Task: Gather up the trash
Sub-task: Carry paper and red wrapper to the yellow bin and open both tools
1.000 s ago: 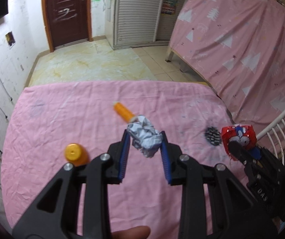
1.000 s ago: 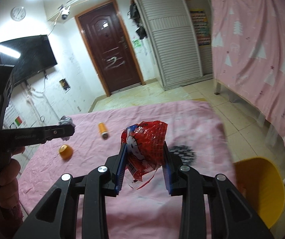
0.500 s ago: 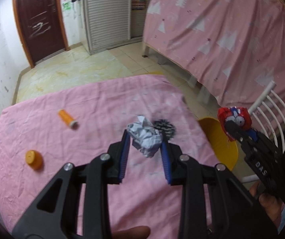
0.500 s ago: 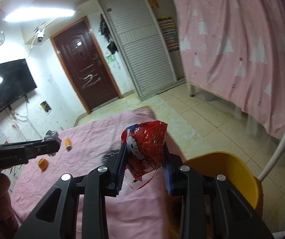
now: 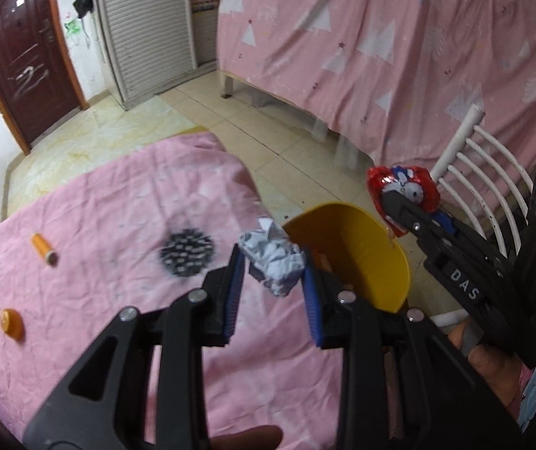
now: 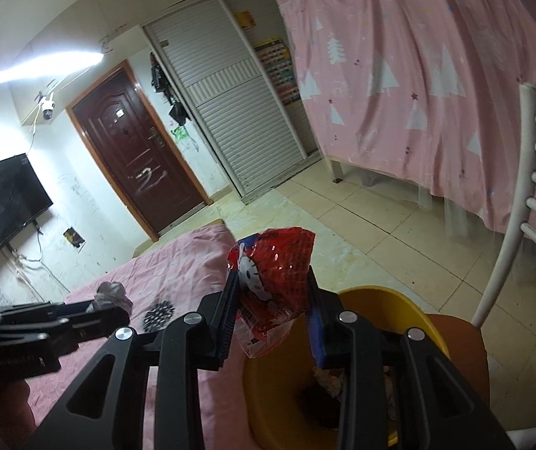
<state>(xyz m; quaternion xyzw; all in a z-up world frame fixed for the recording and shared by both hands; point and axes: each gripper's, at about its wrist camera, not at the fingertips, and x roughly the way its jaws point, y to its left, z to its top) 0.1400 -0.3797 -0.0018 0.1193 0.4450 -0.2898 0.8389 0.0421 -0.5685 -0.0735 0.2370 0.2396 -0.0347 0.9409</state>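
From the left wrist, the left gripper [image 5: 273, 281] pinches one crumpled wad [image 5: 272, 258] of pale paper in its ribbed blue fingers [image 5: 233, 300], at the rim of a smooth yellow bin [image 5: 373, 251]. On the wrinkled pink surface [image 5: 117, 225] lie one orange tube [image 5: 44, 249], one orange cap [image 5: 11, 323] and one spiky dark ball [image 5: 187, 252].

From the right wrist, the right gripper [image 6: 272, 307] pinches one glossy red wrapper [image 6: 273, 281] above that bin [image 6: 429, 330].
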